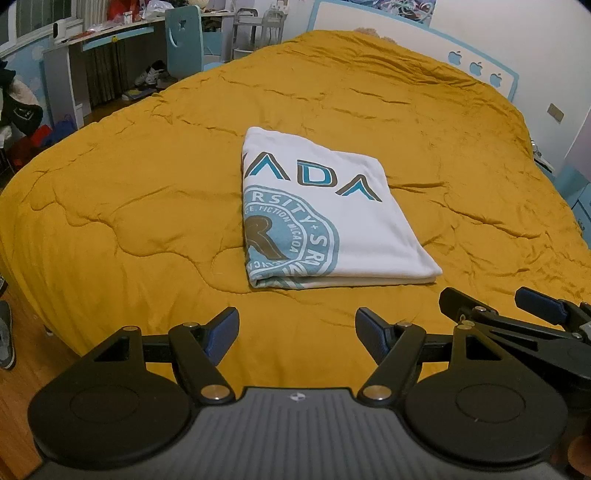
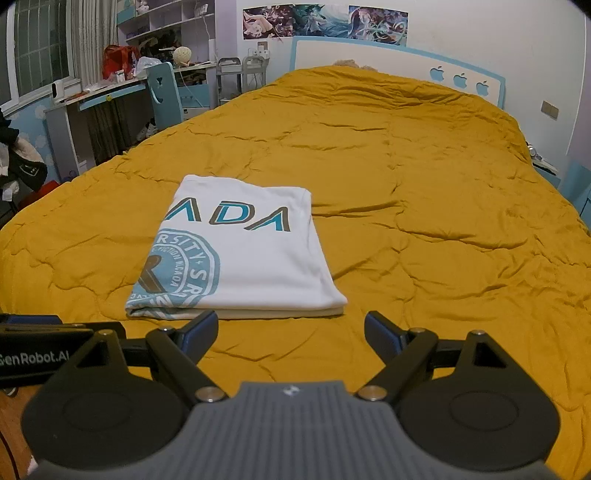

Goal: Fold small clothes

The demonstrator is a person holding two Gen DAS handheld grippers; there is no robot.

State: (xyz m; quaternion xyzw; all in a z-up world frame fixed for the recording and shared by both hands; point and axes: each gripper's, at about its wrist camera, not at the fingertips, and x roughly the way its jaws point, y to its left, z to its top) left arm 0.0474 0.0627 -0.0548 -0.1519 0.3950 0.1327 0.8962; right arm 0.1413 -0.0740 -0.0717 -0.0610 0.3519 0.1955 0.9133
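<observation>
**Both grippers spread and empty, folded shirt flat on the bed**

Left wrist view: nearest you is your left gripper (image 1: pixel 295 334), jaws spread wide, nothing between the blue pads, hanging over the near edge of the mustard quilt (image 1: pixel 147 192). The white T-shirt (image 1: pixel 325 214) lies just beyond the fingertips, not touching them. It's folded into a compact rectangle, stacked layers showing along its near edge, teal lettering and a round teal seal facing up. Your right gripper (image 1: pixel 491 299) pokes in at the right edge, beside the left one, its fingers apart and clear of the cloth. A desk (image 1: pixel 110 40) and a blue chair (image 1: pixel 183 40) stand past the bed's far left; the white-and-blue headboard (image 1: pixel 406 33) runs along the wall.

Right wrist view: closest is your right gripper (image 2: pixel 290 326), jaws also spread wide, holding nothing. The T-shirt (image 2: pixel 251 258) sits ahead and left of centre, its near edge just past the left fingertip; can't tell if that tip grazes it. The left gripper's black body shows at the left edge. Posters (image 2: pixel 325 20) hang above the headboard (image 2: pixel 388 55).
</observation>
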